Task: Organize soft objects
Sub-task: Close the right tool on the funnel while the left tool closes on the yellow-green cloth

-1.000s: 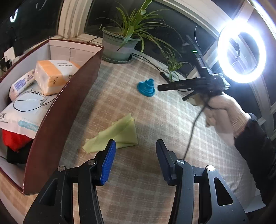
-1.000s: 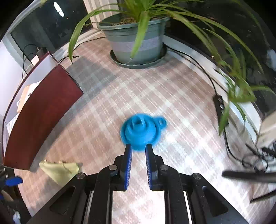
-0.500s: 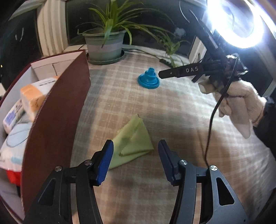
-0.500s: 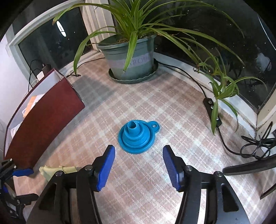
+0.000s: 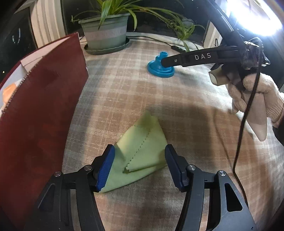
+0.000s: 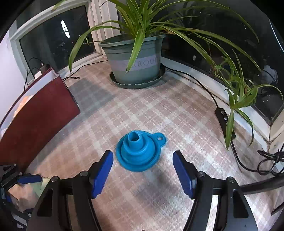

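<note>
A folded light-green cloth (image 5: 143,151) lies flat on the plaid tablecloth. My left gripper (image 5: 140,160) hangs just above it with its jaws opening; the cloth lies between and below the pads, untouched. A blue collapsible funnel (image 6: 140,151) stands mouth-down further back, also seen as the funnel (image 5: 159,69) in the left wrist view. My right gripper (image 6: 142,168) is just short of the funnel, jaws opening, nothing between the pads. A gloved hand (image 5: 252,99) holds that gripper.
A dark-red box (image 5: 39,113) with packets inside stands at the left. A potted plant (image 6: 134,58) sits at the back. Cables and a power strip (image 6: 223,122) run along the right edge. A bright ring light (image 5: 255,16) glares at the upper right.
My left gripper has sunk toward the green cloth and rolled, its jaws widening. My right gripper went from shut to wide and pulled back a little from the funnel.
</note>
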`<state>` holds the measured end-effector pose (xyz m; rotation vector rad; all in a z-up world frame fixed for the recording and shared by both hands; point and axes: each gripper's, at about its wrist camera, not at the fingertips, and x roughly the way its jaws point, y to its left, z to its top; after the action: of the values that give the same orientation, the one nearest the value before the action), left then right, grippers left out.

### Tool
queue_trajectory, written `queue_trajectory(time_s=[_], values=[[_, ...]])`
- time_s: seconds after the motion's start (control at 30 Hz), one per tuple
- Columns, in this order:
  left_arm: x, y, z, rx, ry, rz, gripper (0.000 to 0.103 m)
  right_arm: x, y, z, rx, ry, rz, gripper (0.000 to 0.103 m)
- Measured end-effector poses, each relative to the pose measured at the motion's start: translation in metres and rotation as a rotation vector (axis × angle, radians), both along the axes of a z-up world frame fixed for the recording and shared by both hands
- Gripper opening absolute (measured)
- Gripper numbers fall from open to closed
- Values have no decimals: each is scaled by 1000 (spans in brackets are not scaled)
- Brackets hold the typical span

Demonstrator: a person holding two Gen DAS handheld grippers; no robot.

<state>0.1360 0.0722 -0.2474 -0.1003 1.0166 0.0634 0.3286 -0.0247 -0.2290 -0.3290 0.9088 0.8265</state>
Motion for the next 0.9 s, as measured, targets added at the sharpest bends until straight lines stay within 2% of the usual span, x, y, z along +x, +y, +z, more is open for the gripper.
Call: queue_trajectory(time_s=[0.2,0.33,0.5,0.63,0.67,0.73,0.77,0.9], values=[[2,1,-4,16,-30,7,71,4,12,-7,-11,-29,3,70],[1,1,-5,23,-46,12,73,6,24,-16,-51,-45,14,70],[1,0,-5,22,-58,24,72,9,28,-20,-44,-67,7,70],[-1,2,-5,20,-71,41,61,10,27,-22,-43,-73,1,69],[-1,3,-5,20,-72,47,59,10,27,-22,-44,-76,0,65],[-3,5,-3,13,-77,59,42,10,27,-23,-45,-83,0,58],[-3,5,-3,10,-78,65,39,9,27,-22,-42,-80,2,53],[-3,3,-3,-14,-79,57,15,7,27,-23,-25,-55,21,47]])
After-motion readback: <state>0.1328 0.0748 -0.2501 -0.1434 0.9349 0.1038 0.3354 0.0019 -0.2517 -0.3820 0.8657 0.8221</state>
